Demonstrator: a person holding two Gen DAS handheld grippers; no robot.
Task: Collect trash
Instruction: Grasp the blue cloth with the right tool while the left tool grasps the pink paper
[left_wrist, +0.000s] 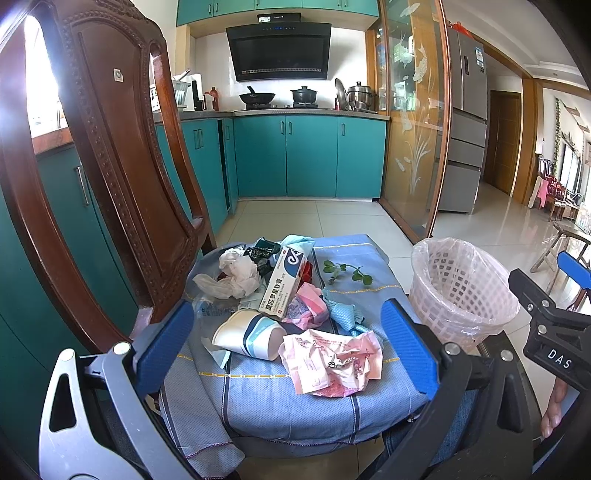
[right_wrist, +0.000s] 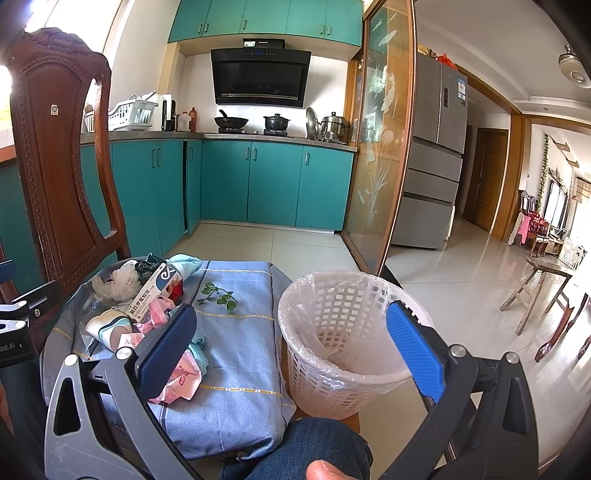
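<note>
Right now a person is sitting at a chair (left_wrist: 110, 155) whose seat is covered by a blue cloth (left_wrist: 295, 406), holding a gripper in each hand. Both are hovering empty, touching nothing.

Trash is lying heaped on the cloth's left half: a crumpled pink wrapper (left_wrist: 332, 363) nearest the person, a paper cup (left_wrist: 245, 334) on its side just left of it, a medicine box (left_wrist: 284, 282) leaning across the pile behind, white tissue (left_wrist: 236, 277) at the far left, and a teal cloth scrap (left_wrist: 341, 314) beside the pink paper. A green sprig (left_wrist: 347, 273) is lying apart on the right.

The left gripper (left_wrist: 288, 354) is hanging over the pile with its jaws spread wide, framing the cup and wrapper.

The right gripper (right_wrist: 291, 354) is hanging over the gap between seat and basket (right_wrist: 340, 384), its jaws likewise wide apart. The bag-lined basket is standing just right of the seat, looking empty.
</note>
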